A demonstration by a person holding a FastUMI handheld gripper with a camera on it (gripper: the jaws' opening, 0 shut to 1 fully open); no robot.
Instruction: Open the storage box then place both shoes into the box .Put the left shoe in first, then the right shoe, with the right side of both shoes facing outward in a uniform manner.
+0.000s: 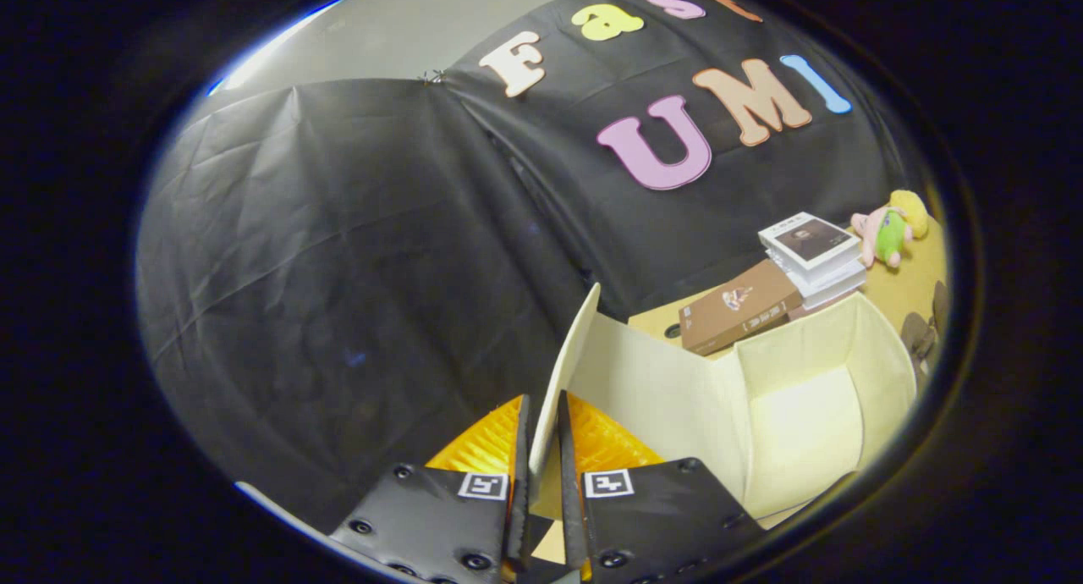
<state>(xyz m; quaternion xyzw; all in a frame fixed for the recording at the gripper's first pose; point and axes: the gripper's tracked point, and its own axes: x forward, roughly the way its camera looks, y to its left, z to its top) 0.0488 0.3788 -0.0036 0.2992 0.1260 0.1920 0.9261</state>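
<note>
Black cloth behind, tan tabletop (909, 283) below: gripper (541, 449) fingers pinch the cream fabric storage box's (804, 415) lid flap (565, 372), lifted upright. Opening step; next, probably release, then the left shoe.

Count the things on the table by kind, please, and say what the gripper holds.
Storage box: 1, open, its lid pinched in the gripper
Books: about 4, stacked beyond the box
Plush toy: 1
Total: about 6
</note>
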